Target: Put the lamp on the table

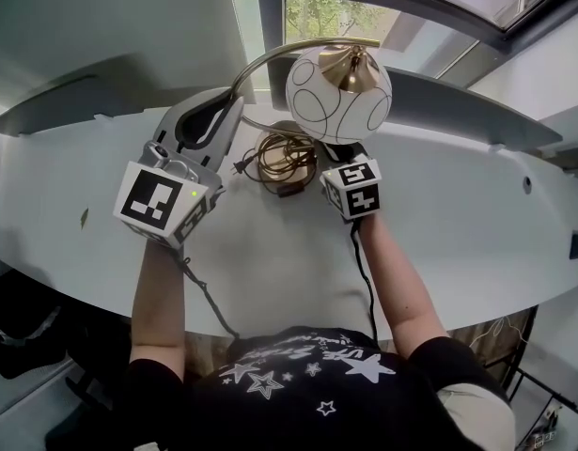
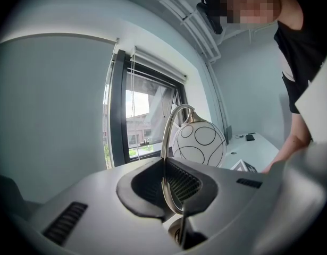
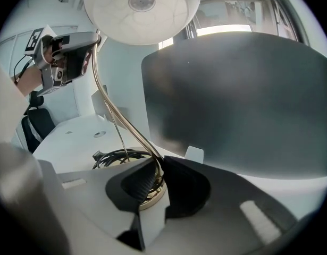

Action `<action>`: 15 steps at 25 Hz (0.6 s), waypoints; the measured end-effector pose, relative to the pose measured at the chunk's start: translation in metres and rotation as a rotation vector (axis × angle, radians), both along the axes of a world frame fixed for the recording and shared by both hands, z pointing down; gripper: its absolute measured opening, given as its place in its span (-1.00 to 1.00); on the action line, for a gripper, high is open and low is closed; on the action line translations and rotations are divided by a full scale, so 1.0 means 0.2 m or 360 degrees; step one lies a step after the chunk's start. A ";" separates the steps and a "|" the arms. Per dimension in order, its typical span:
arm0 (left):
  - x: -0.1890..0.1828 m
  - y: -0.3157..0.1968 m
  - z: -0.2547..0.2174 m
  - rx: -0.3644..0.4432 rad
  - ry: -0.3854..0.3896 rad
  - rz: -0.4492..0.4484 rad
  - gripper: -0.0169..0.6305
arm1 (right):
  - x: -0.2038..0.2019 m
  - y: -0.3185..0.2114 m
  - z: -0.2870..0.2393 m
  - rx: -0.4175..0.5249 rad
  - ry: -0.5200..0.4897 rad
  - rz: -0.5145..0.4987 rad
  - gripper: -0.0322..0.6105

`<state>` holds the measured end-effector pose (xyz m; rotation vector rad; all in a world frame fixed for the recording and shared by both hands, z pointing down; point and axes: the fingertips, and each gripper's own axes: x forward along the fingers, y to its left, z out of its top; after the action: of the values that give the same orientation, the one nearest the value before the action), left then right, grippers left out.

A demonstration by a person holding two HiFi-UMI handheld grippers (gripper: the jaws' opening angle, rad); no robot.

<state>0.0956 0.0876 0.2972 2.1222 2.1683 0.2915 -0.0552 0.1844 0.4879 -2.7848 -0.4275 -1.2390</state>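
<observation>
The lamp has a white globe shade [image 1: 337,87] with black circle lines, a curved brass arm [image 1: 270,56] and a round base [image 1: 290,188] with its cord [image 1: 279,156] coiled on it, over the white table [image 1: 458,242]. Whether the base rests on the table I cannot tell. My left gripper [image 1: 218,118] is shut on the arm [image 2: 164,179], partway up the curve. My right gripper [image 3: 152,180] is shut on the lower stem [image 3: 128,126] just above the brass base [image 3: 151,198]. In the head view its jaws are hidden under the globe.
A window [image 1: 331,15] and a grey ledge [image 1: 458,101] run along the table's far side. A dark panel [image 3: 237,100] stands close behind the lamp in the right gripper view. The cord's plug [image 1: 240,165] lies left of the base. Small items [image 2: 250,137] lie on a far desk.
</observation>
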 end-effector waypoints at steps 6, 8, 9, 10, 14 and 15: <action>0.00 -0.04 0.01 -0.0024 -0.0009 -0.0014 -0.85 | 0.01 -0.01 0.00 0.0001 0.0010 -0.0021 -0.76; 0.00 -0.06 0.02 -0.0020 -0.0031 -0.0034 -0.85 | 0.01 -0.02 0.01 0.0005 -0.0003 -0.0033 -0.76; 0.00 -0.07 0.03 -0.0017 -0.0043 -0.0044 -0.85 | 0.00 -0.02 0.01 0.0008 -0.0010 -0.0032 -0.76; 0.00 -0.07 0.04 -0.0014 -0.0053 -0.0050 -0.86 | 0.00 -0.02 0.01 0.0010 -0.0009 -0.0027 -0.76; 0.00 -0.07 0.04 -0.0004 -0.0044 -0.0068 -0.85 | 0.00 -0.01 0.01 0.0028 0.0025 0.0029 -0.75; 0.00 -0.08 0.04 -0.0009 -0.0046 -0.0079 -0.85 | 0.00 0.00 0.02 0.0039 0.0032 0.0049 -0.74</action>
<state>0.0952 0.0723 0.3054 2.1514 2.0949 0.3092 -0.0559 0.1839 0.4911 -2.7571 -0.4484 -1.2003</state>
